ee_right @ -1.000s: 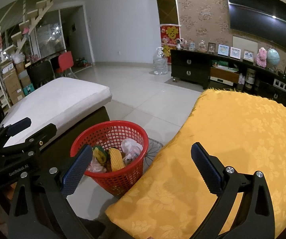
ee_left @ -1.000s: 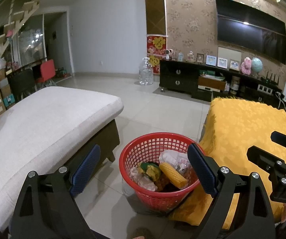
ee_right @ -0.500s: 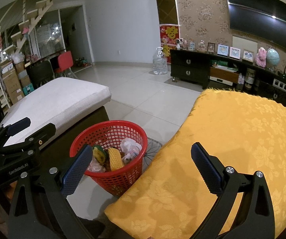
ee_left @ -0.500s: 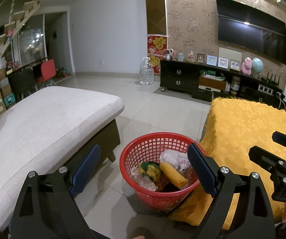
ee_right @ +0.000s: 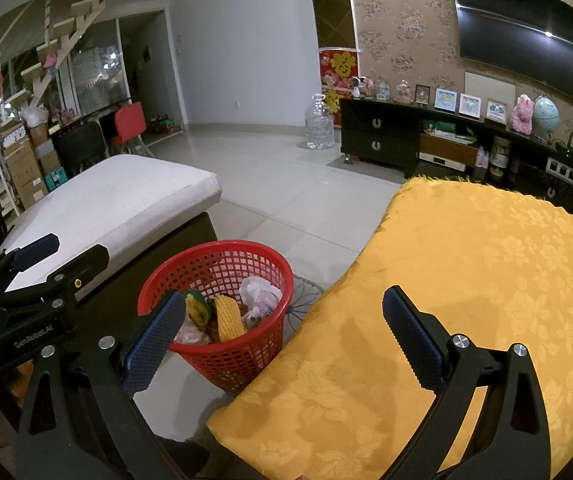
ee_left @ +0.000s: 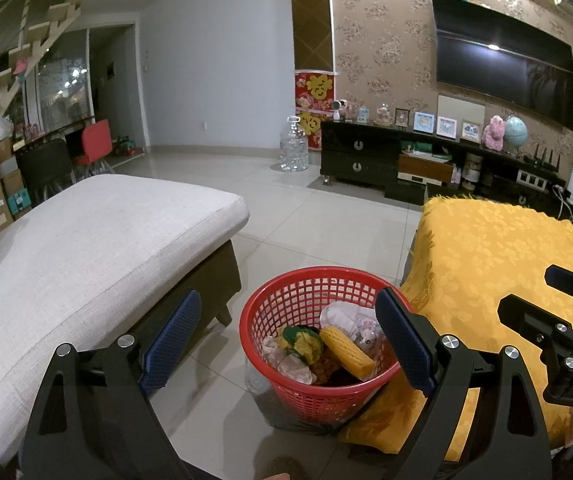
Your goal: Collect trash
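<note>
From the left wrist view, the left gripper (ee_left: 286,338) stood released, its jaws wide apart with nothing between the pads, aimed down at the red basket (ee_left: 270,300) on the floor. The basket sat directly ahead and below, wedged between the grey cushioned bench (ee_left: 86,248) on one side and the yellow-covered surface (ee_left: 502,256) on the other, touching the cloth's near corner. Inside lay the trash: a yellow corn cob (ee_left: 346,350) with its long axis running diagonally toward the far rim, a green-and-yellow wad (ee_left: 302,340), and crumpled white wrappers (ee_left: 346,316). The right gripper's body (ee_left: 558,328) showed at the edge, over the cloth. From the right wrist view, the right gripper (ee_right: 278,332) was likewise released and empty, hanging over the near edge of the yellow-covered surface (ee_right: 486,260); the red basket (ee_right: 206,258) lay off toward its left finger, and the corn cob (ee_right: 228,318) stood nearly upright there. No loose trash showed on the cloth or floor. The left gripper seemed the better lined up with the basket, should another reach be needed.
</note>
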Available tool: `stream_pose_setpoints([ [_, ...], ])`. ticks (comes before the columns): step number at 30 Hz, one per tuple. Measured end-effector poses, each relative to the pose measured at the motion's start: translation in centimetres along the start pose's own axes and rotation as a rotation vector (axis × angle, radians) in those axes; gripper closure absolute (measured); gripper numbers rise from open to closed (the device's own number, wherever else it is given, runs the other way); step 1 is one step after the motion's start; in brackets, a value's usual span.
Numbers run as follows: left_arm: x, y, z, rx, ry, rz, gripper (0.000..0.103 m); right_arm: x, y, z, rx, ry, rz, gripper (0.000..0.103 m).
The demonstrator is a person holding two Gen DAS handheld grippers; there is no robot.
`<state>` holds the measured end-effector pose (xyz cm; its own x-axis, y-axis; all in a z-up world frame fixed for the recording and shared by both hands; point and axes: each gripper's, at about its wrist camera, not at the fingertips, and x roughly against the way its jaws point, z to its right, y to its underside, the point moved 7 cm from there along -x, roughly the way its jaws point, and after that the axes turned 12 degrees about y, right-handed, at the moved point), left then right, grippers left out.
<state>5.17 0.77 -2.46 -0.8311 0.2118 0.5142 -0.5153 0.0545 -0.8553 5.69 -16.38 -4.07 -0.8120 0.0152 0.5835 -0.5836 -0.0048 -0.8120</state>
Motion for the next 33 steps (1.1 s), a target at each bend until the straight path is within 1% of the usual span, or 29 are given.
stream_pose_setpoints([
  [33, -0.23, 0.10, 0.31, 0.018, 0.028, -0.001, 0.017, -0.10, -0.13, 0.28, -0.002, 0.002, -0.003, 0.007],
])
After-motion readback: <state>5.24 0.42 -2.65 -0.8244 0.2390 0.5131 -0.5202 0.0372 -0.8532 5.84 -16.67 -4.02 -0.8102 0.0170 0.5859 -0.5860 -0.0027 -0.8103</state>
